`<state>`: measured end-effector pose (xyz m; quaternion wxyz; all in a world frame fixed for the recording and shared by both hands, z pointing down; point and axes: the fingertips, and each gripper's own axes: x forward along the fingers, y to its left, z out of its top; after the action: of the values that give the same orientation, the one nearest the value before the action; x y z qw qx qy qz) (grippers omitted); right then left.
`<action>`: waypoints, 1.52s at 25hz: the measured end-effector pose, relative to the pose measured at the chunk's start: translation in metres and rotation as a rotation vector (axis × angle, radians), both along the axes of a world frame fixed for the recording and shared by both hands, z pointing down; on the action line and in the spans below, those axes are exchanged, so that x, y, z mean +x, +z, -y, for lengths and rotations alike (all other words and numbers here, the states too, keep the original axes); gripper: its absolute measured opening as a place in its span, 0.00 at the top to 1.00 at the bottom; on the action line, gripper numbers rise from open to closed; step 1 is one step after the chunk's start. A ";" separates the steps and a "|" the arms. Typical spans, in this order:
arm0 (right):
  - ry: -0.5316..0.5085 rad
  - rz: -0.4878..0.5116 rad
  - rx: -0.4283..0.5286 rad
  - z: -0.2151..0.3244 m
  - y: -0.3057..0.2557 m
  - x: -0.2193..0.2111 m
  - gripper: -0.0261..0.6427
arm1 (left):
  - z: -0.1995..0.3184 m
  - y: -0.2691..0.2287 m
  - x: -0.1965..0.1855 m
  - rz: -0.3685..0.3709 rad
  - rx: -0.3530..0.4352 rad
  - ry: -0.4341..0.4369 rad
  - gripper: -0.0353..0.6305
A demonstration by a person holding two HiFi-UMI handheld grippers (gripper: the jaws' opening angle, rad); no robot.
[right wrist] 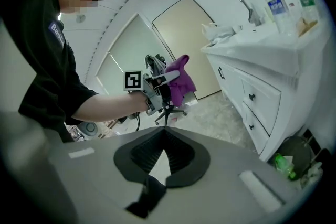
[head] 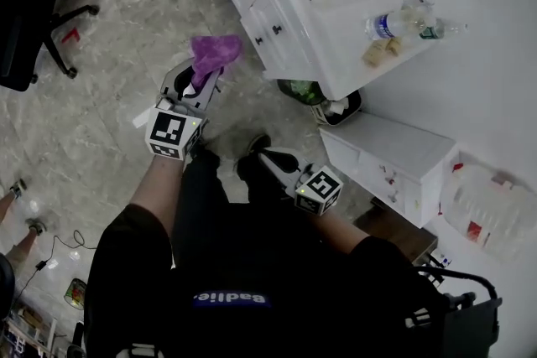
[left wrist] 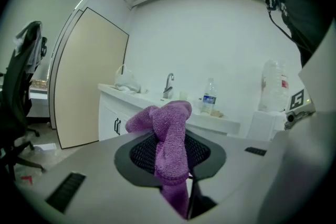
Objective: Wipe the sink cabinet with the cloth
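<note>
Tiled floor [head: 101, 96] beside white sink cabinet [head: 281, 25]. Left tongs [head: 208, 80] clamped on bunched purple cloth [head: 216, 50]; right tongs [head: 262, 157] closed, empty. Risk: cloth slipping out under wiping pressure, narrow pinch.

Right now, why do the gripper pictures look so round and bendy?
Left gripper view: the wide lens bends everything round, with dark corners; the fuzzy purple cloth looks sharp. Right gripper view: same bend, so the white sink cabinet bows. Head view: lines look straighter.
</note>
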<state>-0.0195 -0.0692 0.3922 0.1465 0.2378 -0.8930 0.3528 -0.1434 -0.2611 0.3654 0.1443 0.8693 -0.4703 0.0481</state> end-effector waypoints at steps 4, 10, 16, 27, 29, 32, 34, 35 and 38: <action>-0.059 0.038 -0.006 0.014 0.070 -0.012 0.96 | 0.022 0.089 0.005 0.007 -0.032 -0.065 0.79; -0.111 0.052 -0.032 0.021 0.184 -0.015 0.96 | 0.055 0.193 0.013 0.005 -0.028 -0.116 0.79; -0.105 0.074 -0.029 0.034 0.260 -0.017 0.96 | 0.088 0.267 0.025 -0.042 -0.002 -0.134 0.79; -0.168 0.145 0.164 0.079 0.340 -0.034 0.96 | 0.175 0.355 0.077 -0.143 0.123 -0.040 0.79; -0.207 0.119 0.234 0.085 0.345 -0.025 0.96 | 0.187 0.371 0.089 -0.157 0.138 -0.008 0.79; -0.186 0.063 0.269 0.094 0.363 -0.007 0.96 | 0.204 0.401 0.107 -0.158 0.134 0.030 0.79; -0.143 0.045 0.271 0.100 0.370 0.005 0.96 | 0.211 0.422 0.120 -0.152 0.110 0.056 0.79; -0.125 0.037 0.274 0.103 0.371 0.010 0.96 | 0.213 0.433 0.125 -0.146 0.095 0.065 0.79; -0.104 -0.001 0.293 0.099 0.374 0.023 0.96 | 0.217 0.465 0.131 -0.119 0.031 0.064 0.79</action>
<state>0.0034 -0.1683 0.7660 0.1288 0.2101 -0.9460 0.2106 -0.0121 -0.4786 0.8305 0.1569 0.8873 -0.4337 -0.0062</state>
